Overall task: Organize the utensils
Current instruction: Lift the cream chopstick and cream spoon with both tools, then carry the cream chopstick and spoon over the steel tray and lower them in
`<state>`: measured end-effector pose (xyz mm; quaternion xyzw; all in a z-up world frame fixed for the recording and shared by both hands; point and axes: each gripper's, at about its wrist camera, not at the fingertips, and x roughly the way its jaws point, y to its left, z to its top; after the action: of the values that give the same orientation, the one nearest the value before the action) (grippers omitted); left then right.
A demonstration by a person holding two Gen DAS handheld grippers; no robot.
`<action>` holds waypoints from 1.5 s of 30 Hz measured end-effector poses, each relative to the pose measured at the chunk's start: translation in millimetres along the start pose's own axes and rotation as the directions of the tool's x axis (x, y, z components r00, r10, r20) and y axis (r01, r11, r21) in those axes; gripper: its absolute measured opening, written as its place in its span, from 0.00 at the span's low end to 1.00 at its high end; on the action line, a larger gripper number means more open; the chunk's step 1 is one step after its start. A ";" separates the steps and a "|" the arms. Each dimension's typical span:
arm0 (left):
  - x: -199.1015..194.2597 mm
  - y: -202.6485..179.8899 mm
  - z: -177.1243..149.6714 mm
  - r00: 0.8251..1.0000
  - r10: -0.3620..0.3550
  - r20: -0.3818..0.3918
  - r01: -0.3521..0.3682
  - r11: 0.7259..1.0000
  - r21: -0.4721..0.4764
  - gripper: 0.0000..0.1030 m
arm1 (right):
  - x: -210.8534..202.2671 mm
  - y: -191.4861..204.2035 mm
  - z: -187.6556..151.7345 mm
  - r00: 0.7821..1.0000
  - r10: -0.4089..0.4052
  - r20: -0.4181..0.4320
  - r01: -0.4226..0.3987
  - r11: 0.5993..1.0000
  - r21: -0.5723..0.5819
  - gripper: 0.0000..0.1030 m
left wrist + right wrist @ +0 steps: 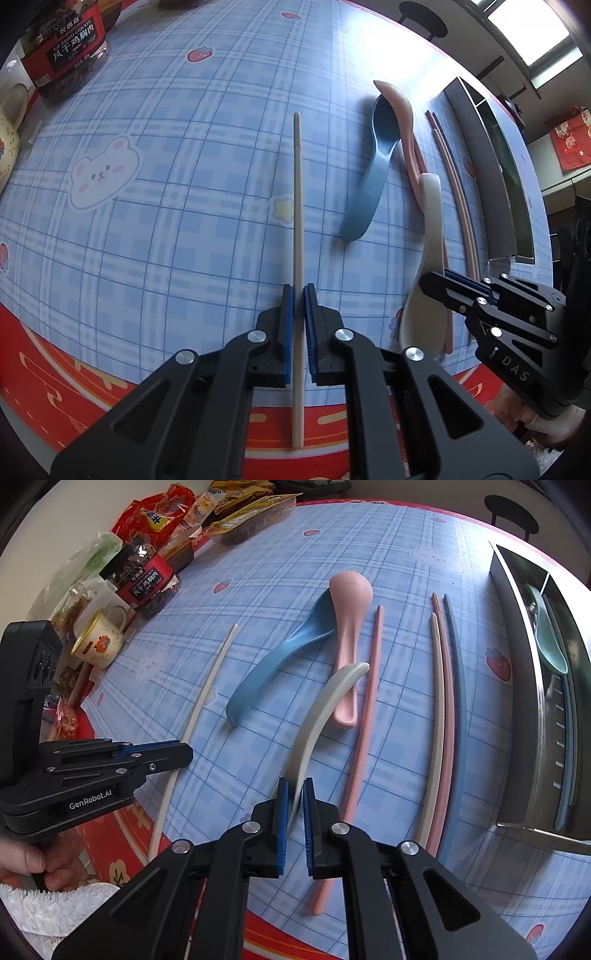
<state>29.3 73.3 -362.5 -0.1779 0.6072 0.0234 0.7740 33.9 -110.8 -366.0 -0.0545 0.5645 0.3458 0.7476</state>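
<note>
A cream chopstick (297,206) is clamped in the left claw (298,295) over the counter (166,221). The white spoon (325,709) handle is clamped in the right claw (294,786), beside the pink spoon (347,627) and blue spoon (269,668).

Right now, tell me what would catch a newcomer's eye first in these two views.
Two black grippers fill the foreground: the left gripper is shut on a cream chopstick, the right gripper on a cream spoon. Between them, on a blue plaid tablecloth, a blue spoon and a pink spoon lie crossed. A metal tray at the right edge already holds a green spoon.
</note>
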 end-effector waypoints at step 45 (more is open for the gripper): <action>-46.9 -115.5 82.9 0.975 -0.223 0.009 0.221 0.970 0.103 0.10 | -119.2 -131.7 -1.6 0.954 -0.043 0.296 -0.010 0.984 0.176 0.05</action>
<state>123.4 -1.1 -273.0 -0.2050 0.5758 -0.0920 0.7861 94.1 -265.3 -302.2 0.0596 0.4725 0.2927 0.8292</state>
